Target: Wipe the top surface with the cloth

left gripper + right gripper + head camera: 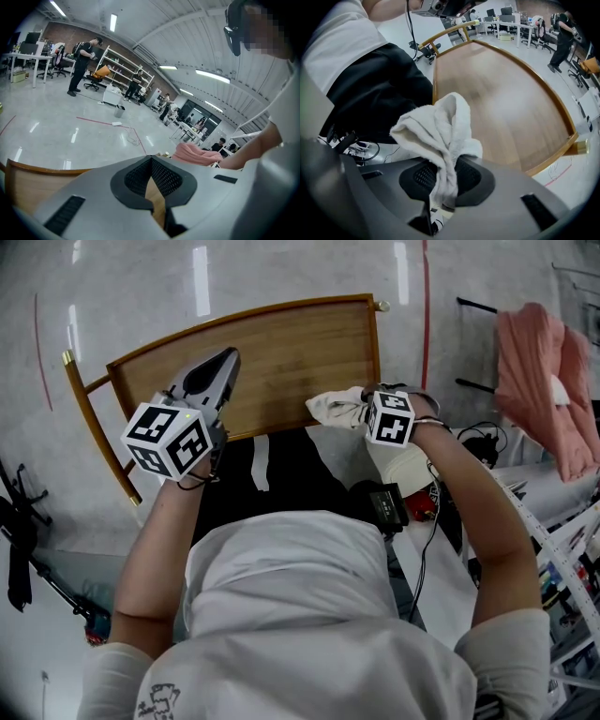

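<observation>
A wooden table top with a raised rim lies in front of me, bare and light brown. A white cloth hangs bunched over its near right edge. My right gripper is shut on the cloth, whose tail runs down between the jaws of the right gripper. My left gripper hovers above the left half of the table, pointing away from me. In the left gripper view, the left gripper has its jaws shut with nothing between them, and the wood shows beneath.
A pink cloth hangs on a rack to the right. A black device and cables lie by my right side. A black stand sits on the floor at left. People, desks and shelves are far off across the hall.
</observation>
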Demonstrator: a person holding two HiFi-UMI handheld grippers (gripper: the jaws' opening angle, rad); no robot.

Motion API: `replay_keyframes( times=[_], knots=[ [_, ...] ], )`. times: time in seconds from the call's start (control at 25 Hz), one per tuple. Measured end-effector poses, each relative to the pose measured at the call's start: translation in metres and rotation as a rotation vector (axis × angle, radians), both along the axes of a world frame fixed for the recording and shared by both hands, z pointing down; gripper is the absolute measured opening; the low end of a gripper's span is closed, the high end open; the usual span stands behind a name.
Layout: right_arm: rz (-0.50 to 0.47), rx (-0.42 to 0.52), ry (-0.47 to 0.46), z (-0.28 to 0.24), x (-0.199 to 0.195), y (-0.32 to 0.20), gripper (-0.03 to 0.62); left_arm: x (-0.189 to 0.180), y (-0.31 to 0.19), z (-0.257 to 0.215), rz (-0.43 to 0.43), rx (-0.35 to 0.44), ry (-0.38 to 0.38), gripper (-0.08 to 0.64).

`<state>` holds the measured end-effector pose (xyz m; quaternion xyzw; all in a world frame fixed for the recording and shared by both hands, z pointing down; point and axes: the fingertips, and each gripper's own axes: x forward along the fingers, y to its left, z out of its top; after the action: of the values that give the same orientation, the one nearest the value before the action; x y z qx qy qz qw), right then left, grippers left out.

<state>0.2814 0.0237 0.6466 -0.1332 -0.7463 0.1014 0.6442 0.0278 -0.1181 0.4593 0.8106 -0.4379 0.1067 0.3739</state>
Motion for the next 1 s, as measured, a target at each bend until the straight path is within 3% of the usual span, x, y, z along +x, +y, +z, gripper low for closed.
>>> replay_keyframes(
  times=[0.44,0.72,1.0],
  knots=[
    [-0.009,0.037,0.02,0.006,-0.013,0.006,0.081,-0.017,0.024,-0.017,-0.036,0.024,0.004,0.008],
    [0.121,0.069,-0.101,-0.025,-0.061,-0.018,0.081,-0.029,0.033,-0.054,-0.049,0.072,-0.01,0.008],
    [0.264,0.165,-0.27,-0.098,-0.107,-0.063,0.081,-0.046,0.037,-0.106,-0.09,0.145,-0.023,0.008]
  ],
)
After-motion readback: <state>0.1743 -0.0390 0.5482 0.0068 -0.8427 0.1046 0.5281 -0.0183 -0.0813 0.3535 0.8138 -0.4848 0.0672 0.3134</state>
